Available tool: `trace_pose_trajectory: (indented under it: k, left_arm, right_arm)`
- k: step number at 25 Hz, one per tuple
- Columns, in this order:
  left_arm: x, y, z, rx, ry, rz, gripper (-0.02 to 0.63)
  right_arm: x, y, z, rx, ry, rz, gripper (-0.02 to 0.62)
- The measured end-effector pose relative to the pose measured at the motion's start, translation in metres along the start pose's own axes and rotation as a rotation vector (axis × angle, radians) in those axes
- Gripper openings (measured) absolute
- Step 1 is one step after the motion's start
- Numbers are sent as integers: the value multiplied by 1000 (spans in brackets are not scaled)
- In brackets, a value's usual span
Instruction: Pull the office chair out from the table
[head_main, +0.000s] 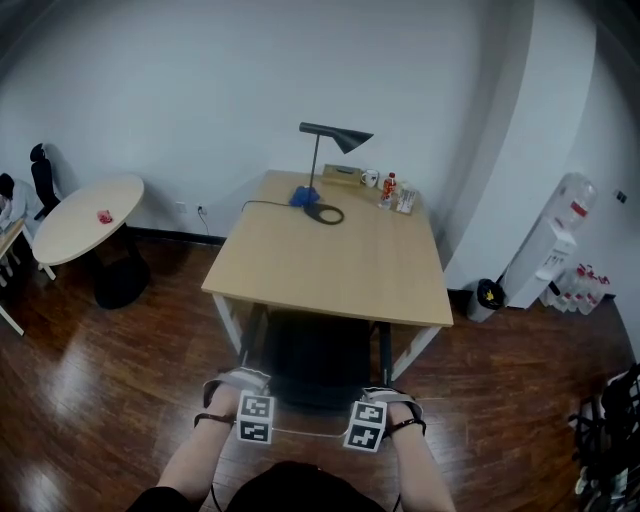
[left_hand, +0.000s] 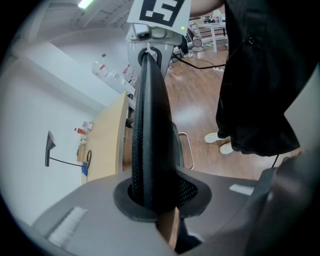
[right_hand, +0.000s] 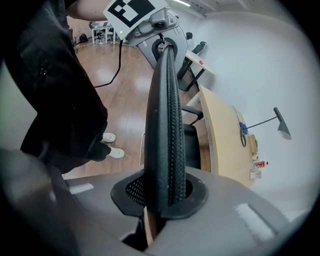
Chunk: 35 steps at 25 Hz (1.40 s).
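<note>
Gripping the top rim of the black mesh-backed office chair (head_main: 315, 360), our left claw (head_main: 243, 383) and right claw (head_main: 388, 398) are clamped on it, one near each end. The chair sits lower centre, tucked under the light wooden bench (head_main: 330, 265) above; its rim runs left to right, so we would pull toward the bottom edge.

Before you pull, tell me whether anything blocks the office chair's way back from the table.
Only the person: their shoes stand on the floor behind the office chair, whose backrest edge both the left gripper and right gripper clamp. No other thing shows on that stretch of floor.
</note>
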<state>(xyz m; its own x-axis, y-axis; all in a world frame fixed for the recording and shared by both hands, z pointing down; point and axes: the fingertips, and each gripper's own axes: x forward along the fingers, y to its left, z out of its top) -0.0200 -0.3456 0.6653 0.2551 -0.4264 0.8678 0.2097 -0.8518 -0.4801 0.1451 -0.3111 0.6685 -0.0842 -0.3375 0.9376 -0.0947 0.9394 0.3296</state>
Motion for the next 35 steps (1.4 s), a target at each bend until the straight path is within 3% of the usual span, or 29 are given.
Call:
trace_pose_trajectory:
  k: [35]
  left_arm:
    - [-54, -87, 8, 32, -26, -25, 44]
  right_arm:
    - [-37, 101, 20, 77, 26, 19, 60]
